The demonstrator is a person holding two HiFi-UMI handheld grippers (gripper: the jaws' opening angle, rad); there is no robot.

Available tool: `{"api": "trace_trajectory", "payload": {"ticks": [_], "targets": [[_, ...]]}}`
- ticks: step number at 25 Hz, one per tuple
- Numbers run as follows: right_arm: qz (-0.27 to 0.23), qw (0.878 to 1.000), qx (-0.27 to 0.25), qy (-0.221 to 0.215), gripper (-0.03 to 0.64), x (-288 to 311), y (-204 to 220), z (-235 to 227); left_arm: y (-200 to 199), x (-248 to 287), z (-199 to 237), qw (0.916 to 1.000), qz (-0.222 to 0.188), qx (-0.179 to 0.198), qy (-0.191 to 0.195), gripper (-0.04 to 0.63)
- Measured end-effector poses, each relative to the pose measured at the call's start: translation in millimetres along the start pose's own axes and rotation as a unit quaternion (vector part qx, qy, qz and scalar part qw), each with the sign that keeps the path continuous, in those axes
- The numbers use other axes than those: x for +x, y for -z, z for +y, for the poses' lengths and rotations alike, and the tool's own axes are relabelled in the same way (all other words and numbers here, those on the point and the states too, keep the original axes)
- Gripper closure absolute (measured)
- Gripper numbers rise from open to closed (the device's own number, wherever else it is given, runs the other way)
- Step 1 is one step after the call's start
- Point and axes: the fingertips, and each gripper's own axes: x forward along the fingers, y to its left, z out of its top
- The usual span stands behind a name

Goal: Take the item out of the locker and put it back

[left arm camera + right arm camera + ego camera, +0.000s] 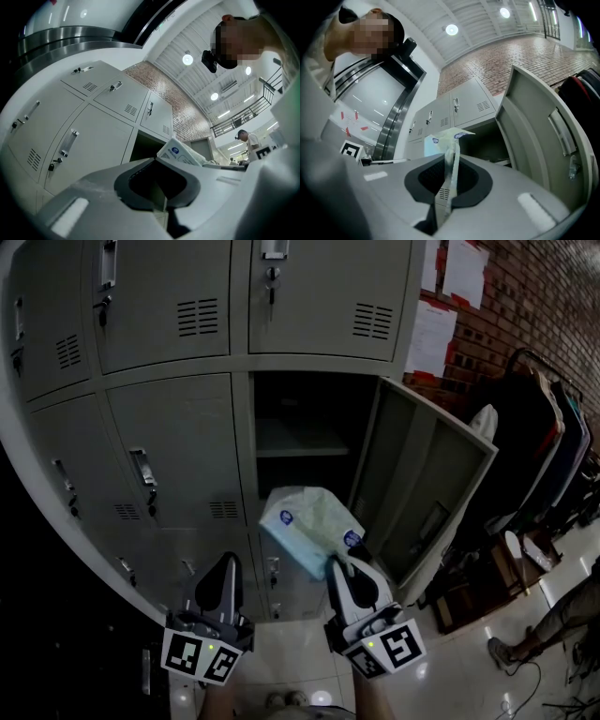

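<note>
A soft pale-green and white plastic pack (305, 526) hangs in front of the open locker (300, 418), just below its shelf (298, 450). My right gripper (338, 565) is shut on the pack's lower edge; in the right gripper view the thin film (449, 161) stands pinched between the jaws of the right gripper (448, 180), and the pack's body rises above them. My left gripper (228, 561) is lower left of the pack, in front of the closed locker doors, shut and empty. The left gripper view shows the left gripper (161, 190) and the pack (180, 152) to its right.
The locker's door (422, 484) stands swung out to the right. Closed grey lockers (178, 456) fill the left and top. At the right are a brick wall with papers (441, 324) and a rack of dark clothes (544, 437). A person's leg (553, 620) shows at the lower right.
</note>
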Motion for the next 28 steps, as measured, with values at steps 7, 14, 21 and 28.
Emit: {"api": "trace_trajectory", "payload": {"ticks": [7,14,21,28], "targets": [[0.004,1.000,-0.008,0.004,0.598,-5.3,-0.4,-0.8,-5.1,-1.3,5.1,1.0000,-0.007,0.001,-0.005,0.592],[-0.008,1.000,-0.028,0.006,0.598,6.3,-12.9,-8.2,-7.3,-0.5,9.0,0.9999,-0.011,0.000,-0.006,0.592],[0.037,0.990,-0.117,0.074,0.598,116.8,-22.3,-89.7,-1.7,-0.4,22.7,0.9998,-0.004,-0.008,-0.017,0.592],[0.159,0.959,-0.209,0.108,0.598,243.7,10.1,-149.3,-2.6,13.0,38.4,0.9997,-0.010,-0.009,-0.018,0.592]]}}
